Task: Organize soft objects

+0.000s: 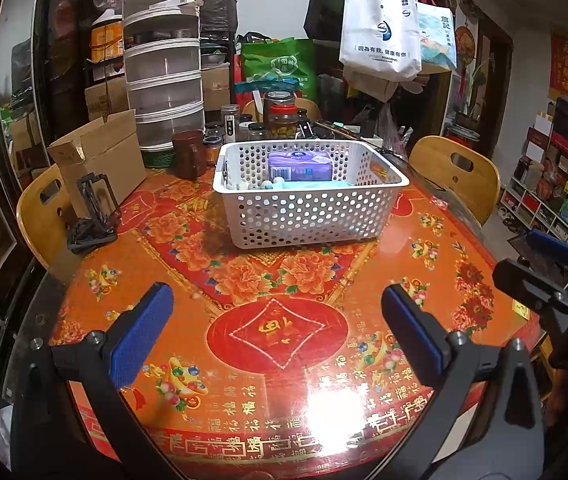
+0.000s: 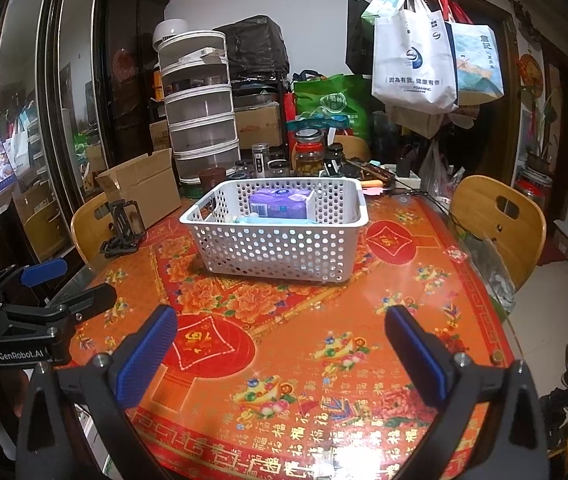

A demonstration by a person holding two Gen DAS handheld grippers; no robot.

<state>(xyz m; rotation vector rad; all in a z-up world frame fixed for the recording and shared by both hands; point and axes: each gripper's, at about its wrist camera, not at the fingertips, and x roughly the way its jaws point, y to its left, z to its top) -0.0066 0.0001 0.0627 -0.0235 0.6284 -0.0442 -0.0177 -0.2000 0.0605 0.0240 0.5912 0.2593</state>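
A white perforated basket [image 1: 311, 216] stands mid-table; it also shows in the right wrist view [image 2: 280, 252]. Inside lie a purple soft tissue pack [image 1: 299, 165] [image 2: 280, 205] and a light teal soft item [image 1: 303, 185] [image 2: 272, 220]. My left gripper [image 1: 278, 336] is open and empty, above the table's near edge, well short of the basket. My right gripper [image 2: 282, 354] is open and empty, also near the front edge. Each gripper shows in the other's view: the right one [image 1: 551, 268] at the right, the left one [image 2: 44, 292] at the left.
The round table [image 1: 276, 344] has a red-orange patterned cover. A cardboard box [image 1: 102, 156], a black folding stand [image 1: 94, 208], a stacked clear food cover [image 1: 164, 72] and jars [image 1: 282, 114] stand at the back. Wooden chairs [image 1: 459, 172] flank the table. Bags hang above.
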